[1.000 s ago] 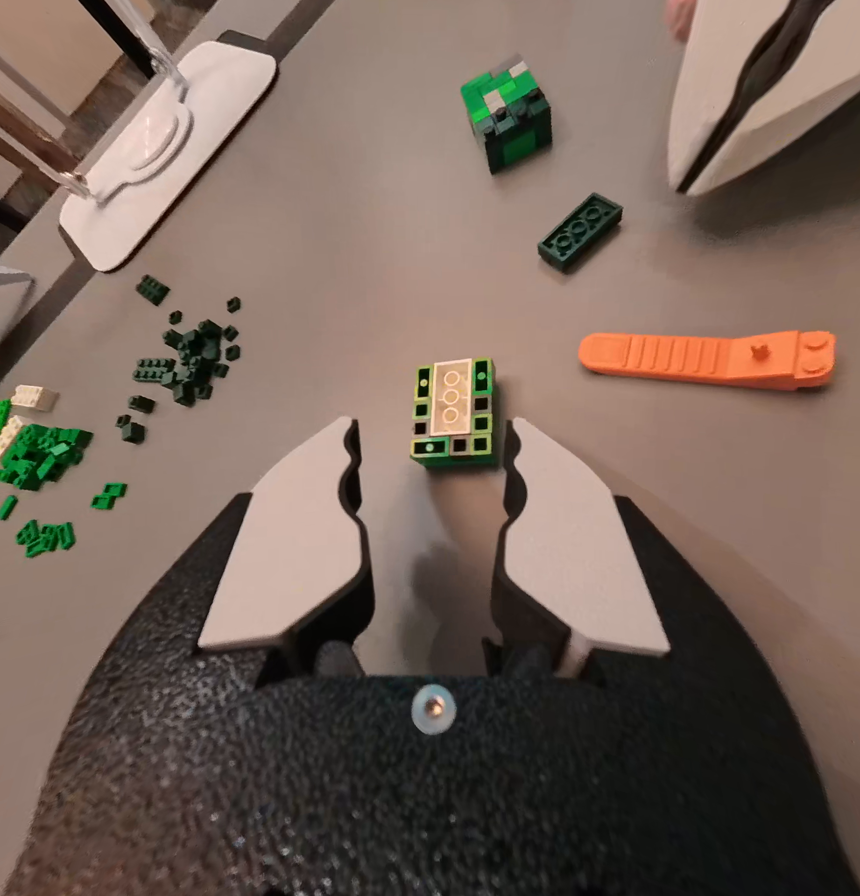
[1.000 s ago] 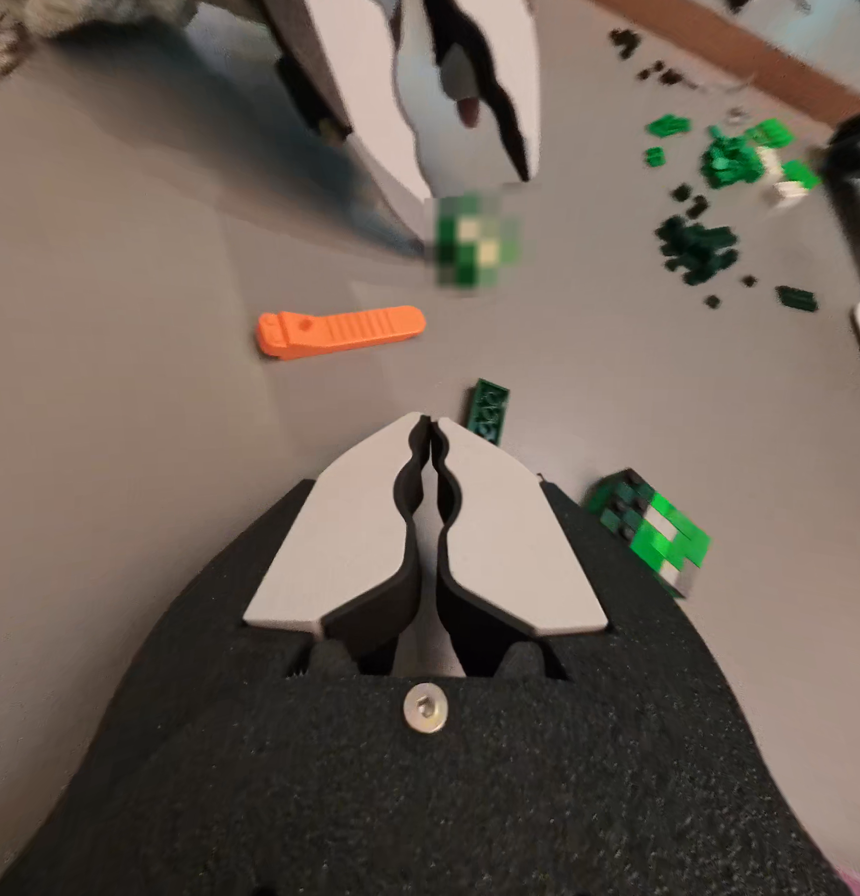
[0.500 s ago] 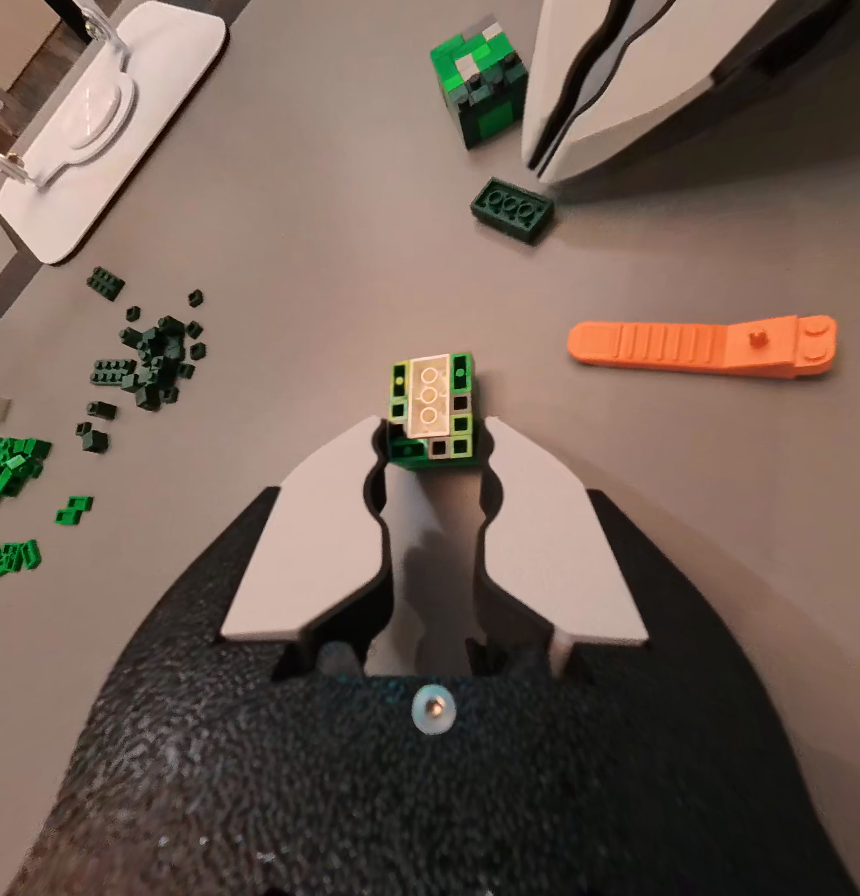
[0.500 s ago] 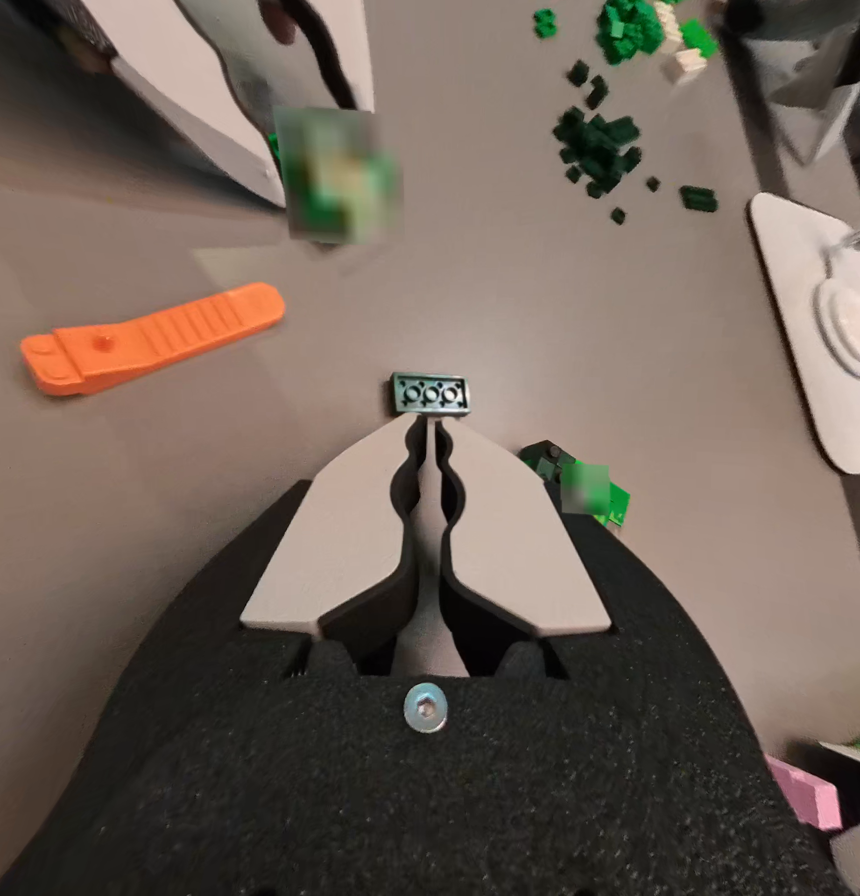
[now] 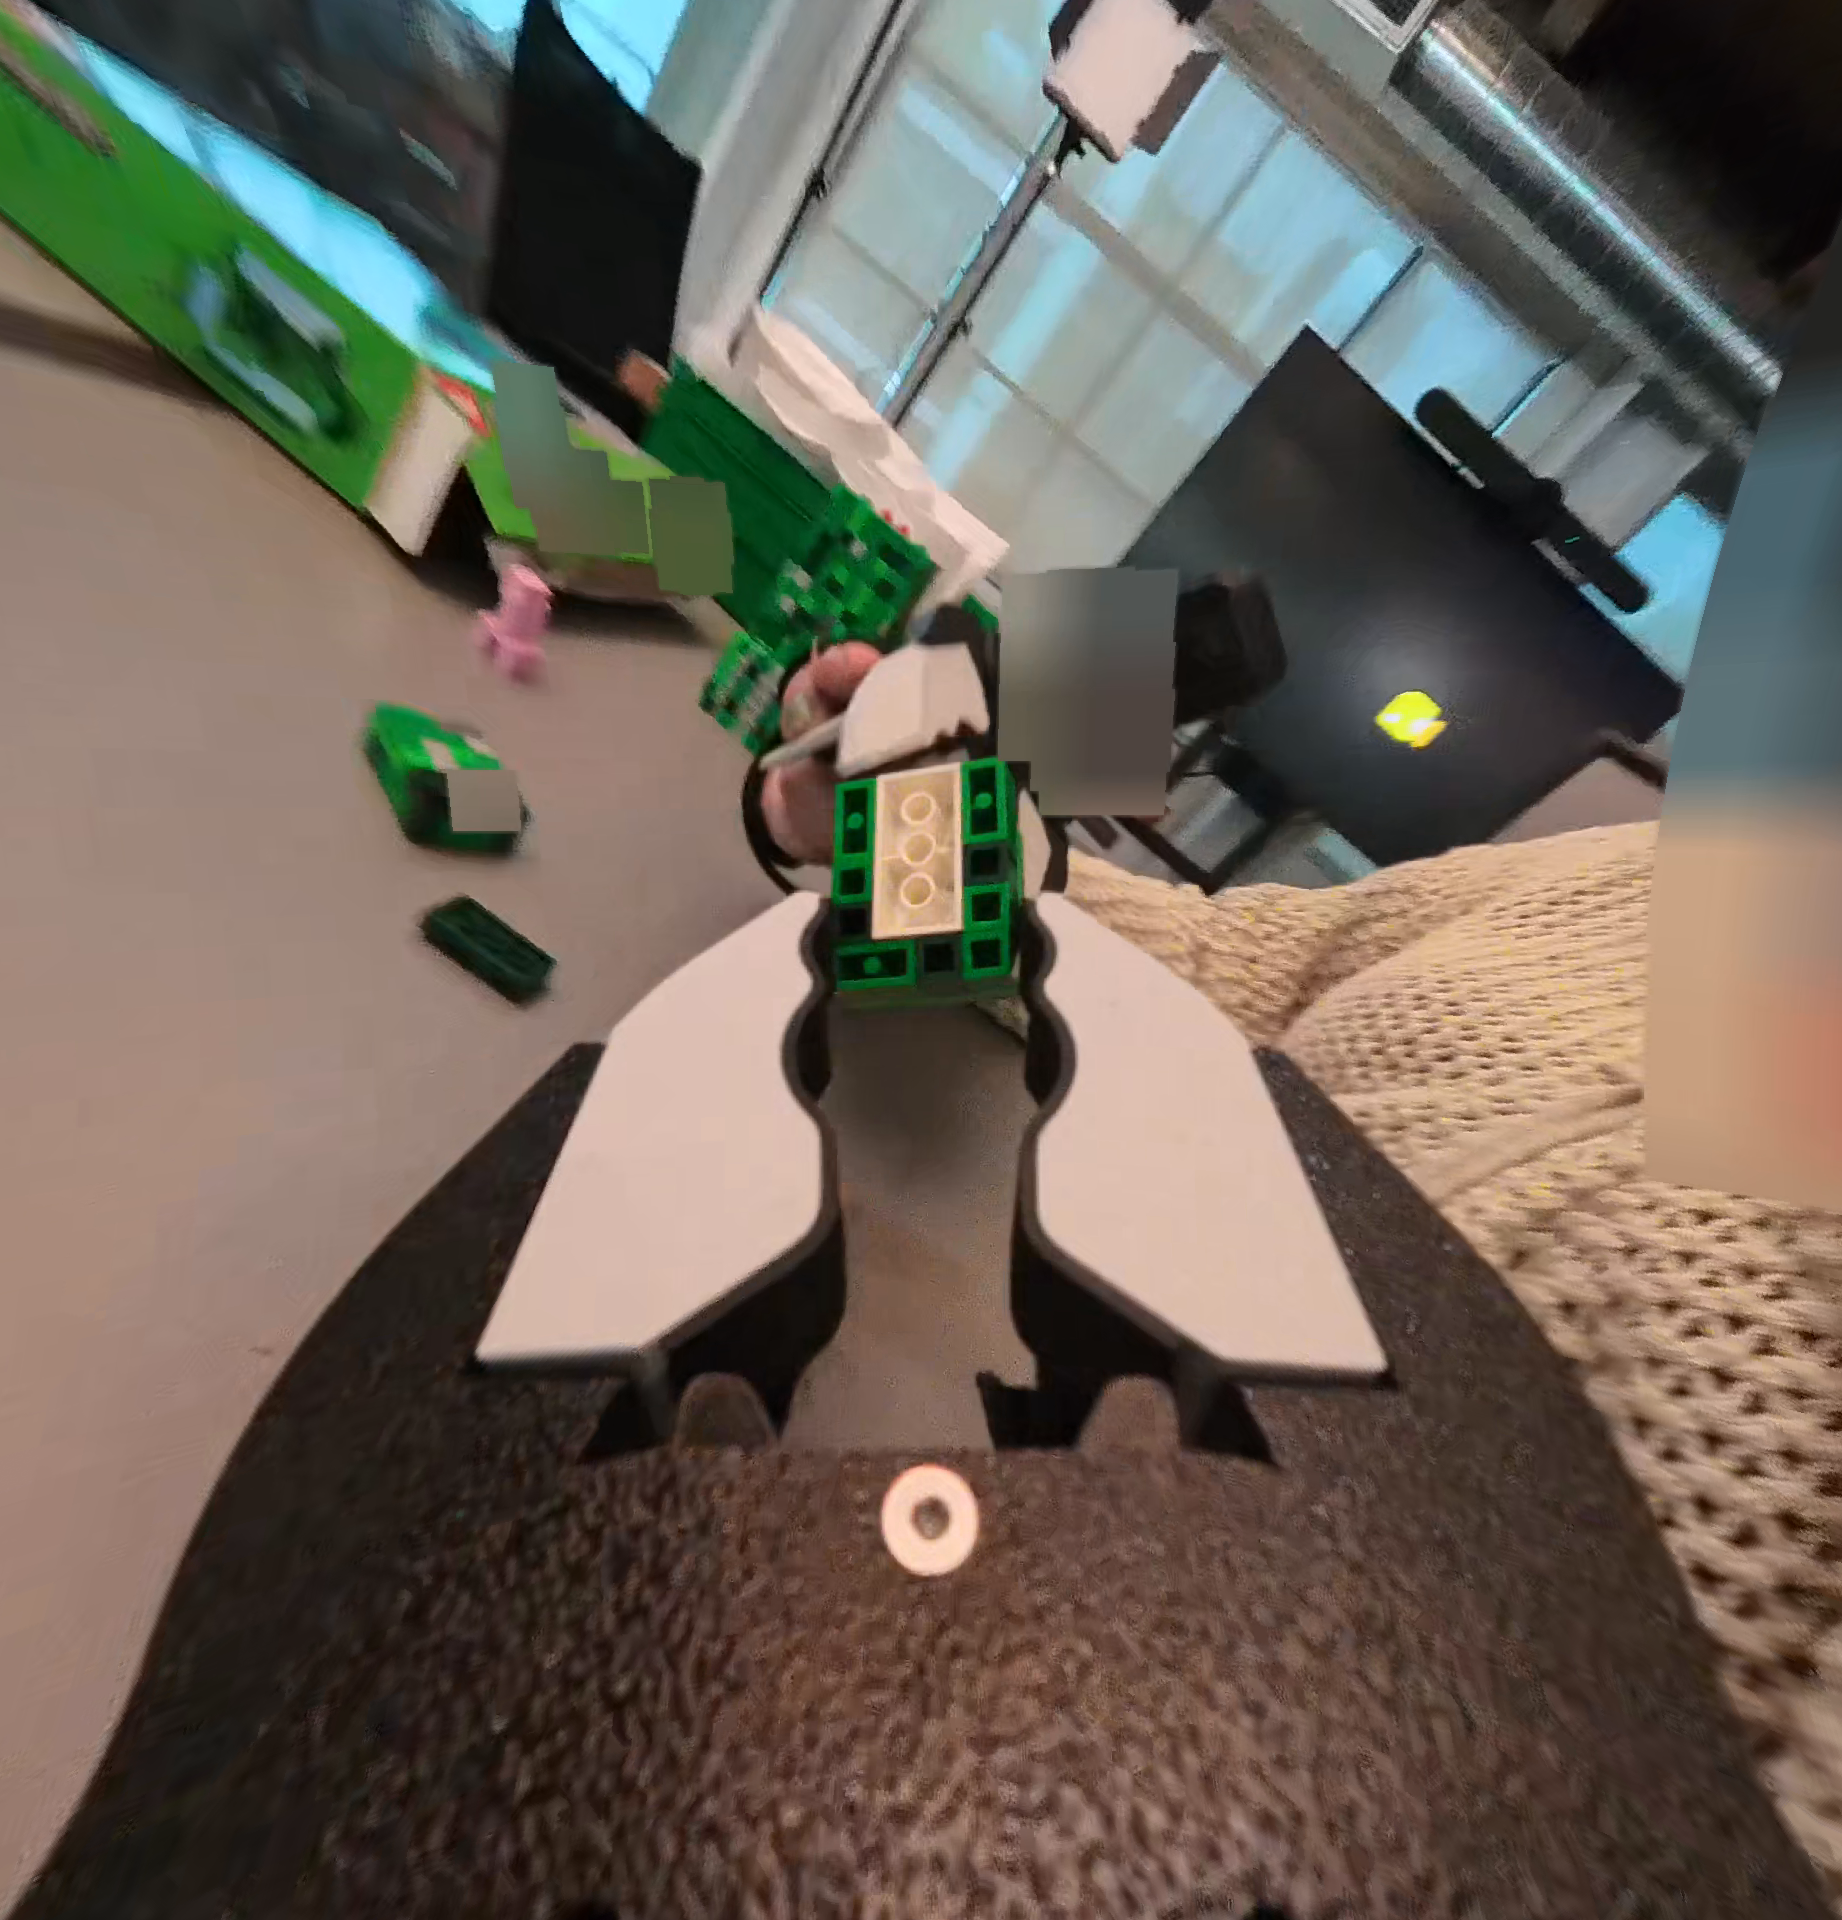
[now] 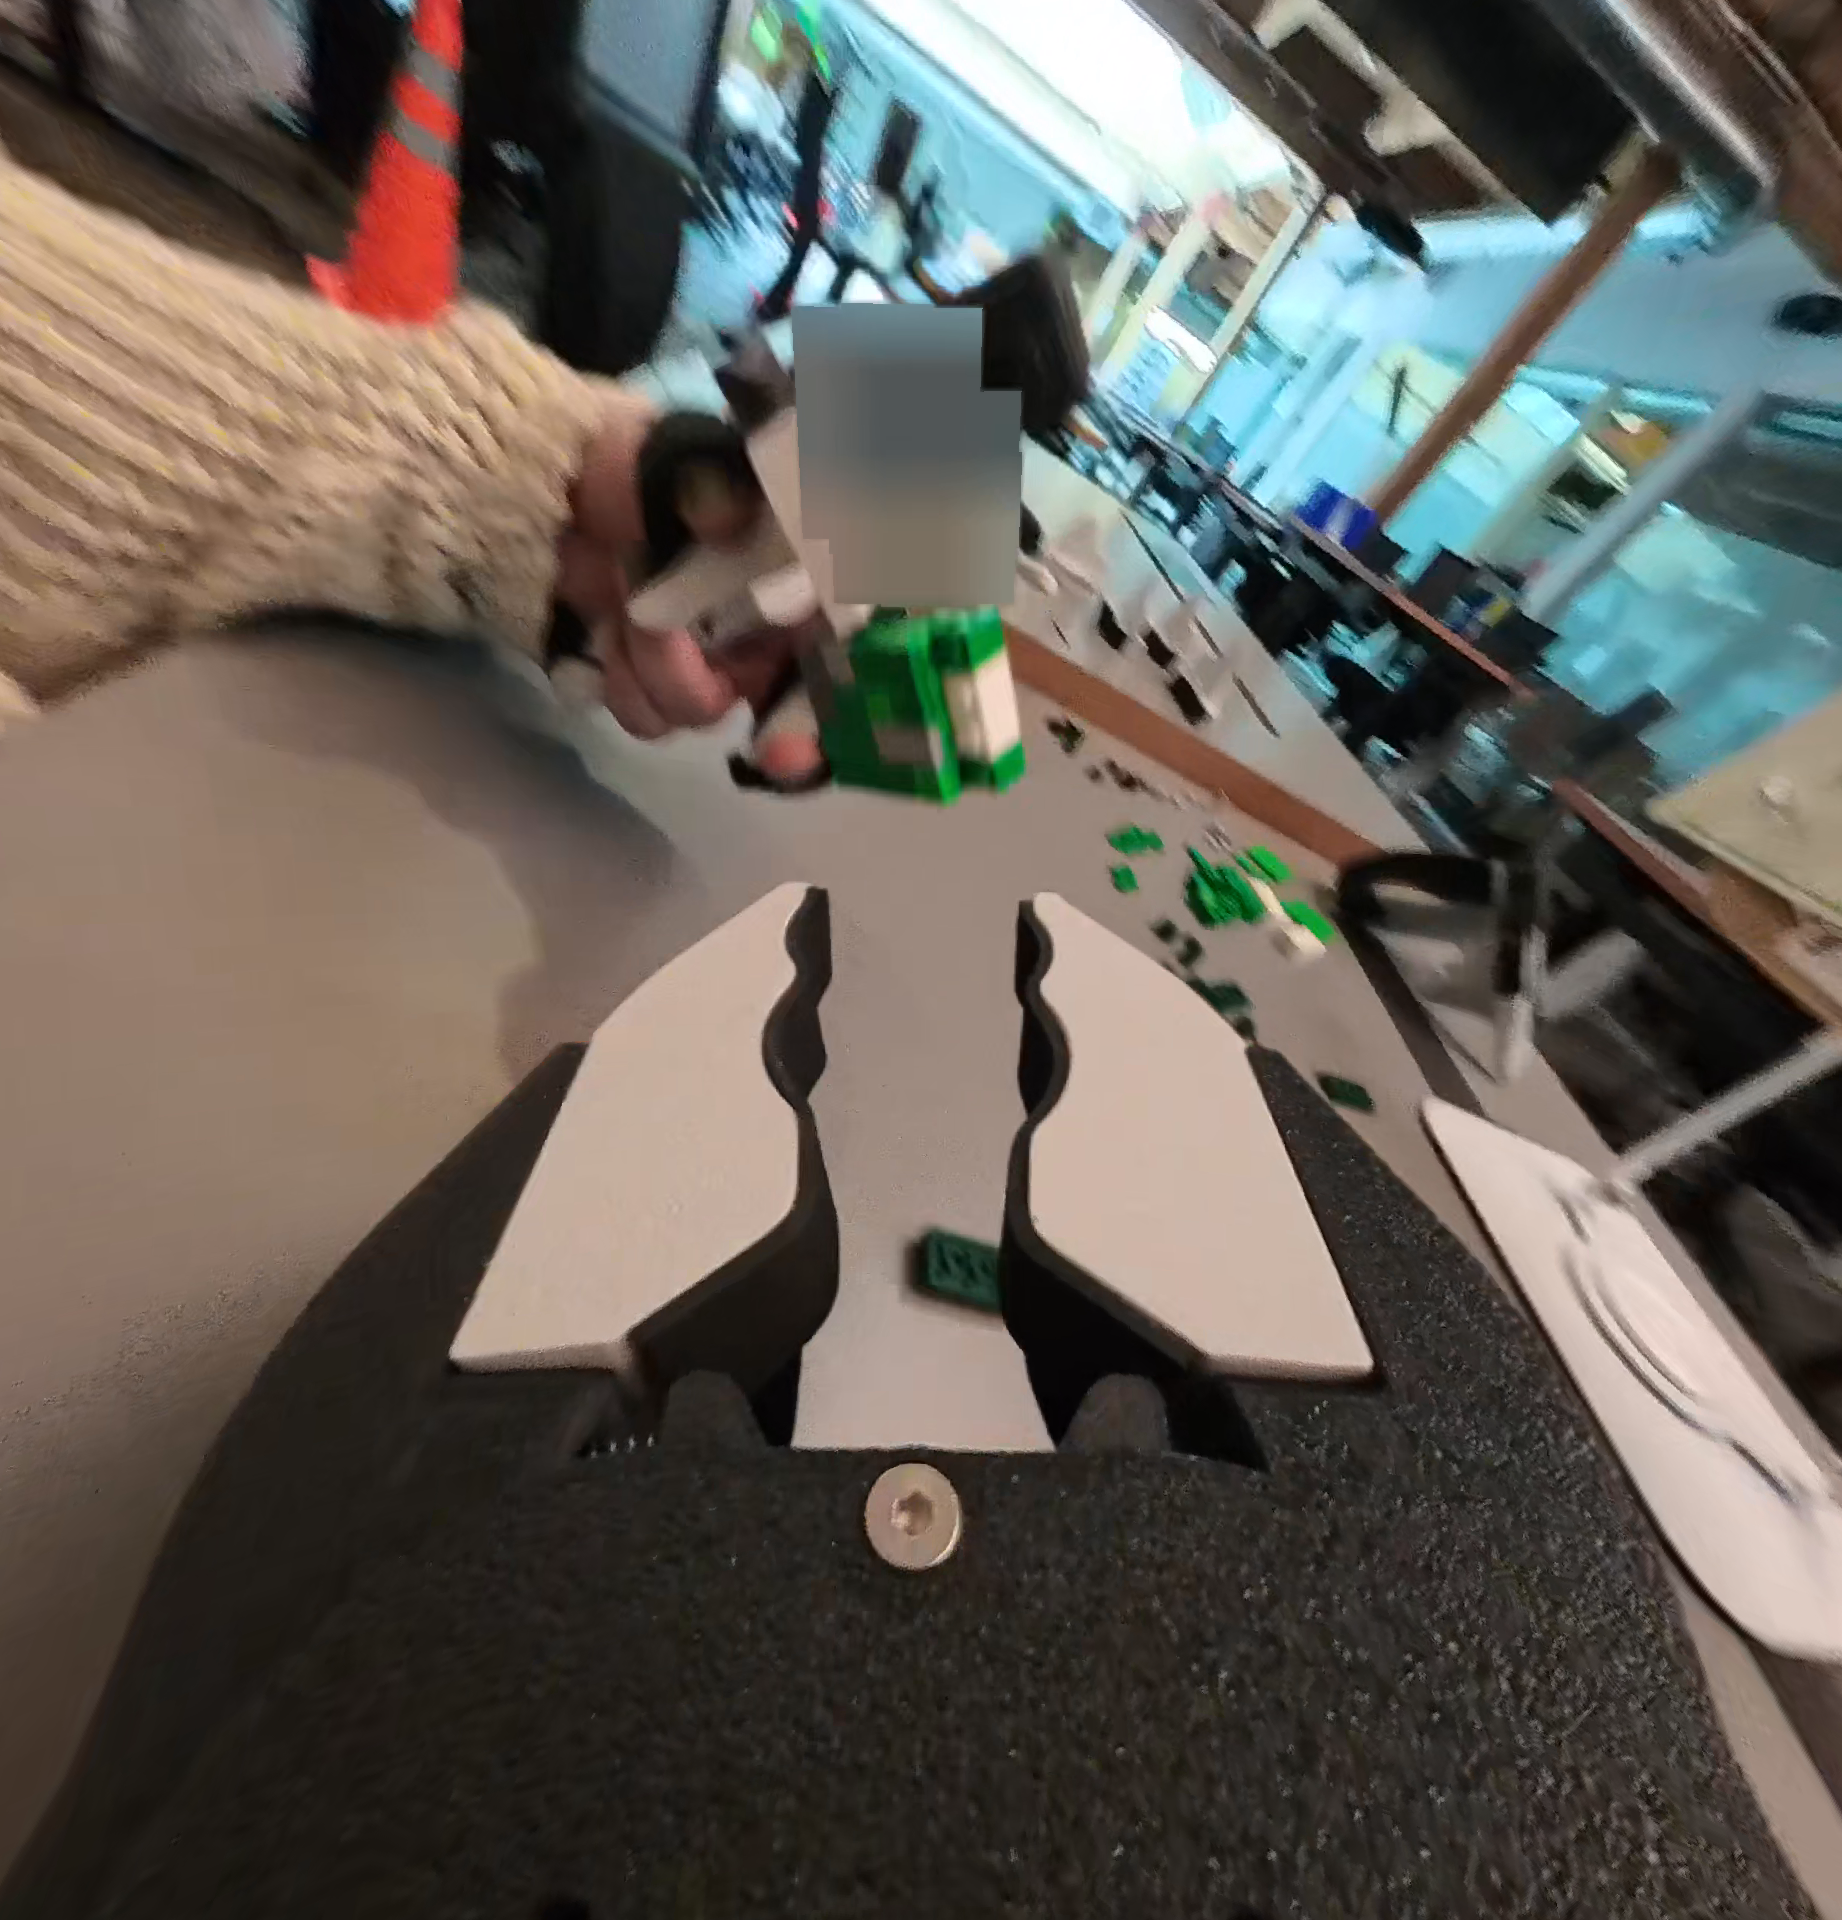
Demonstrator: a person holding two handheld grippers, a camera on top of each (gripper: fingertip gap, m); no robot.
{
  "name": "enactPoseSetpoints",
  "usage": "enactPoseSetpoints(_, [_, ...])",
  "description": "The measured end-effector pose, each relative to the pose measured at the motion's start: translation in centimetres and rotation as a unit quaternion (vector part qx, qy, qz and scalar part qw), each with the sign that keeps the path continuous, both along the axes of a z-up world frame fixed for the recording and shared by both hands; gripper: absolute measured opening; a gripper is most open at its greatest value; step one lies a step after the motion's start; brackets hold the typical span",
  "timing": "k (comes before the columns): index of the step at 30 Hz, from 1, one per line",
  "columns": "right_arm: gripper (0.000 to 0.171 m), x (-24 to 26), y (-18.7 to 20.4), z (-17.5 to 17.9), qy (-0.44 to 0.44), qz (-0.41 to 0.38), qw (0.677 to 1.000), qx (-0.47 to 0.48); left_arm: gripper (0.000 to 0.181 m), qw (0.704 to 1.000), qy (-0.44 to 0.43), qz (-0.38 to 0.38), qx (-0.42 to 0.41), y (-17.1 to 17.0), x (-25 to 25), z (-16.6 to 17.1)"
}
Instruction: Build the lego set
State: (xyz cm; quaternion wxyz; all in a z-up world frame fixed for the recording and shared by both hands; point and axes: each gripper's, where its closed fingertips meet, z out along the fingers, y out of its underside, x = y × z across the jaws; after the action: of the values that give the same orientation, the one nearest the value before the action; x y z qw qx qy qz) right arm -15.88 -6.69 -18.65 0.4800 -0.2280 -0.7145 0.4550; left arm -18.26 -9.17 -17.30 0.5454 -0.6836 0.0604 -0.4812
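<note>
**Left claw has block lifted; right claw now open**

Left claw [image 5: 927, 935]: clenched on the green block [image 5: 922, 883], held at the tips, white plate facing the camera. A second ago this block sat on the table [image 5: 221, 987] between parted fingers; it is now clear of the surface and the view has tilted up toward the room. Judgement: pick done, block presented for the next piece.

Right claw [image 6: 922, 925]: released, nothing between its fingers; it was pinched shut half a second ago. The dark plate [image 6: 958, 1268] lies on the table under it, between the fingers near their base. Judgement: this is the likely next pick.

Further out from the left claw: second green block [image 5: 429, 769] ahead-left, well apart. Loose bricks [image 6: 1223, 894] ahead-right of the right claw. Nothing blocks the plate. Both views motion-blurred.
</note>
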Motion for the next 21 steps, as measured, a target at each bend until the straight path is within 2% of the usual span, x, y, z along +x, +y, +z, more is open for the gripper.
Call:
enactPoseSetpoints(3, [0.037, 0.9, -2.1, 1.7, -0.009, 0.072, 0.997, -0.038, 0.034, 0.995, -0.053, -0.066, -0.05, -0.7, 1.5, -0.1])
enactPoseSetpoints(5, [0.039, 1.1, -3.0, 1.6, -0.026, 0.091, 0.995, -0.024, 0.034, 0.992, -0.068, -0.09, -0.06, -0.9, 2.2, -0.2])
enactPoseSetpoints(8, [0.037, 0.9, -3.3, 0.5, -0.038, 0.081, 0.996, 0.018, 0.034, 0.991, -0.046, -0.102, -0.08, -1.0, 2.9, -1.2])
enactPoseSetpoints(11, [0.032, 0.7, -3.2, 0.2, -0.045, 0.077, 0.996, 0.013, 0.034, 0.988, -0.038, -0.119, -0.087, -1.3, 3.5, -1.6])
enactPoseSetpoints(16, [0.037, 1.1, -3.6, -0.8, -0.074, 0.101, 0.992, 0.015, 0.034, 0.985, -0.007, -0.141, -0.096, -1.8, 4.4, -2.1])
enactPoseSetpoints(17, [0.035, 1.4, -3.9, -1.1, -0.09, 0.112, 0.99, 0.012, 0.034, 0.984, -0.002, -0.147, -0.097, -1.9, 4.6, -2.2])
enactPoseSetpoints(18, [0.025, 1.6, -4.1, -1.5, -0.105, 0.124, 0.987, 0.012, 0.034, 0.984, 0.007, -0.149, -0.1, -2.0, 4.8, -2.4])
enactPoseSetpoints(21, [0.022, 1.7, -3.8, -2.5, -0.14, 0.123, 0.983, 0.007, 0.035, 0.986, 0.052, -0.124, -0.097, -1.5, 4.7, -3.1])
